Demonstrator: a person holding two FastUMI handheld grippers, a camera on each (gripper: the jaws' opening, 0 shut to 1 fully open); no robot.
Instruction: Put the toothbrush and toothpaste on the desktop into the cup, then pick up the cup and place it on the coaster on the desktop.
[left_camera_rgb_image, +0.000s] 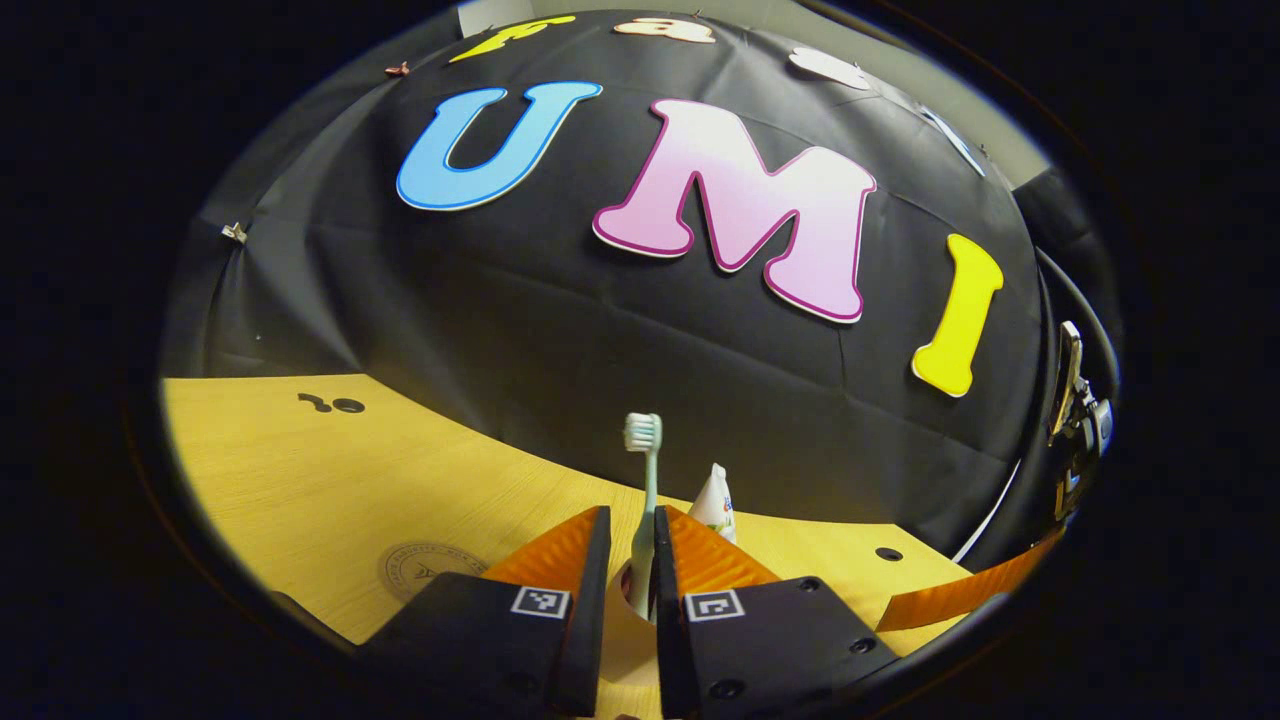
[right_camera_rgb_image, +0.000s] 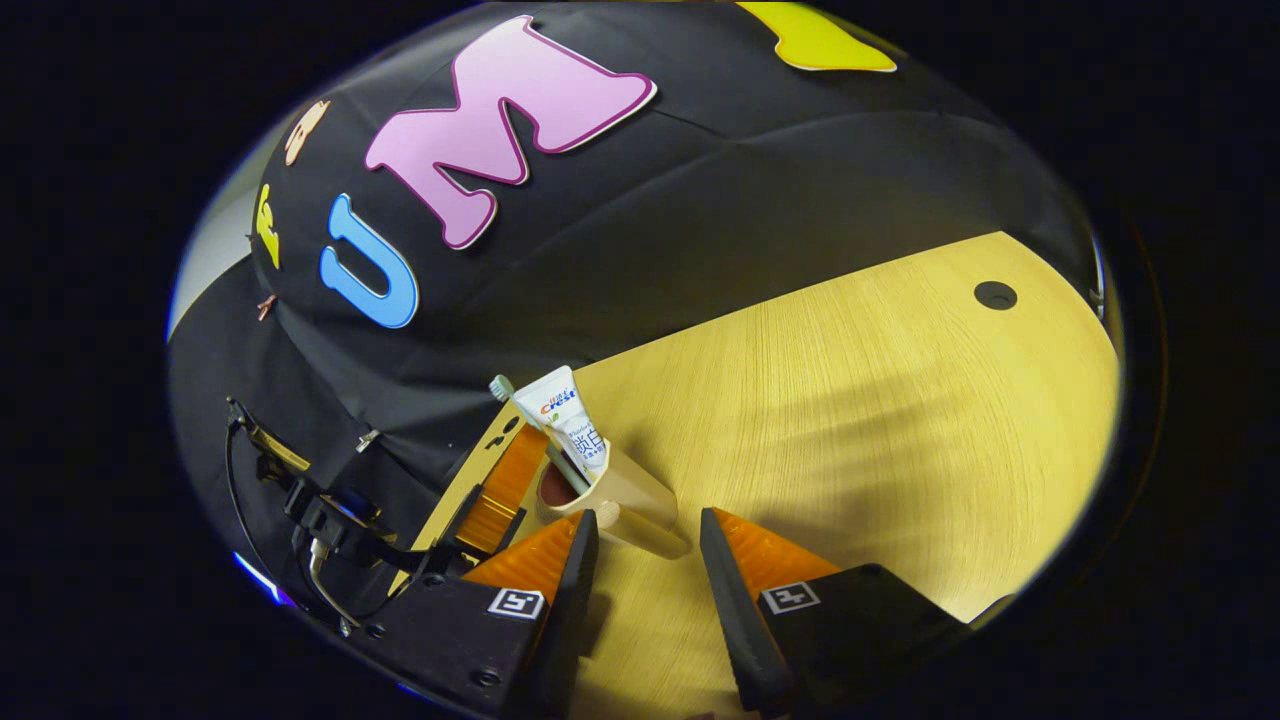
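The surface is pale wood-grain laminate, flat and smooth w/ a couple of dark round holes, so it's slick: anything tipped will slide or roll.

The cup is a tan, smooth tapered tumbler, lightish-looking, standing on the surface between and just beyond your right tongs. Those tongs are open wide, ribbed pads on either side, not touching the cup as far as I can tell. Risk: close off-centre and one pad hits first, shoving the cup sideways or tipping it, since the contents make it top-heavy.

The coaster is a thin round disc w/ a printed ring, flat on the surface to the left in the left gripper view, well apart from the cup. Risk: you set the cup on its edge and it rocks.

The toothpaste is a soft white tube, already in the cup, leaning on the rim and sticking well out. It could flop out if the cup tilts during the lift.

The toothbrush is slim, pale green plastic w/ a white bristle head, upright, lower end in the cup mouth. Your left tongs sit narrow around its handle; can't tell if they're actually pinching. Risk: pull away while gripping and you drag the brush, and the cup, over.
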